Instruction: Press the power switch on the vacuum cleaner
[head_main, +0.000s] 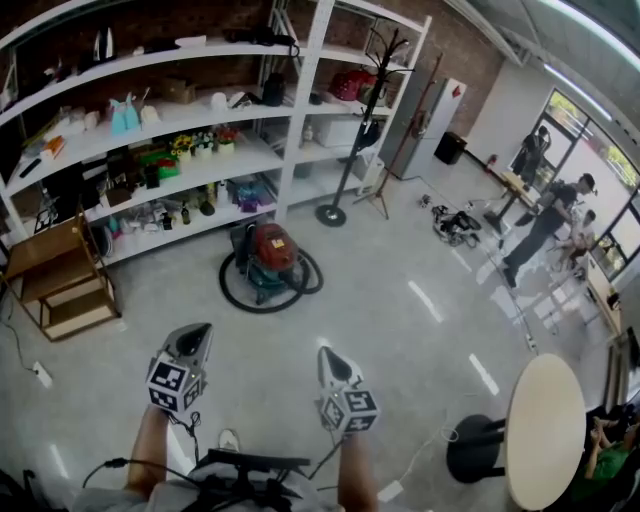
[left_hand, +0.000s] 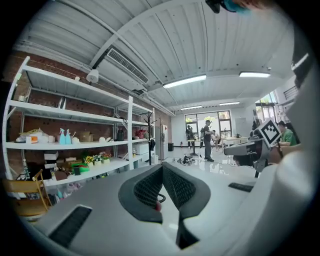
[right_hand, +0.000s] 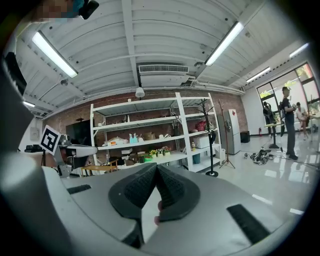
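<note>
Nothing done yet: the vacuum cleaner (head_main: 272, 258) sits at twelve o'clock, well apart from the left gripper (head_main: 191, 344) and right gripper (head_main: 334, 364), both clenched empty.

— What colour is the vacuum cleaner (head_main: 272, 262)?
— Red on top, dark teal below, ringed by a black hose (head_main: 262, 308).
— And behind it?
— White shelving (head_main: 300, 110) on a red-brown brick wall (head_main: 455, 50).
— To its left?
— A brown wooden stand (head_main: 55, 275).
— Nearer than it?
— Pale grey glossy floor (head_main: 400, 330). The left gripper (head_main: 195, 335) and right gripper (head_main: 332, 358) are grey, with cubes in black-and-white squares and black ribbed pads (left_hand: 149, 189).
</note>
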